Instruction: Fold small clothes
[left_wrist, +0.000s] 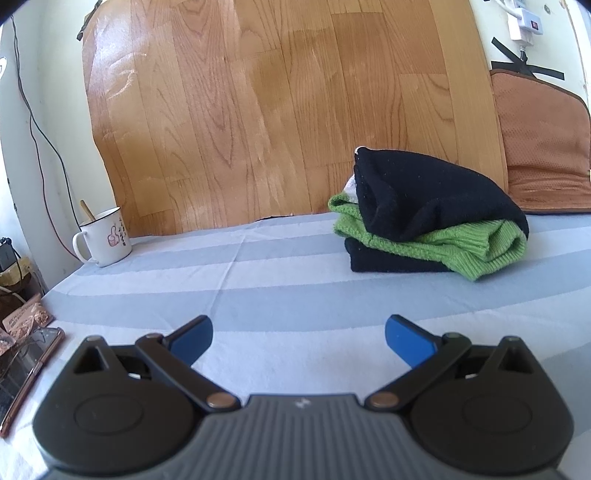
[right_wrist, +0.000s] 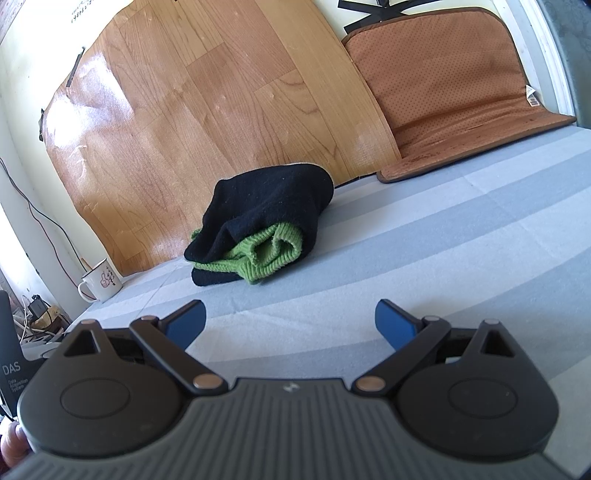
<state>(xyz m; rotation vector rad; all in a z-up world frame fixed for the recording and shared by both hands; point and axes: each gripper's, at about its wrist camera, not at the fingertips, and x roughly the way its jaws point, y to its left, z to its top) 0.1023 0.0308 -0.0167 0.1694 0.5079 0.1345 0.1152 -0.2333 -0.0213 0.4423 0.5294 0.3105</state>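
Note:
A folded pile of small clothes lies on the blue-and-white striped cloth. The pile holds a black knit piece on top, a green knit piece in the middle and another black piece at the bottom. In the right wrist view the same black top piece and green piece sit ahead and left of centre. My left gripper is open and empty, well short of the pile. My right gripper is open and empty, also short of the pile.
A white enamel mug with a spoon stands at the far left edge, also in the right wrist view. A wood-pattern sheet leans on the back wall. A brown mat leans at the back right. Clutter lies off the left edge.

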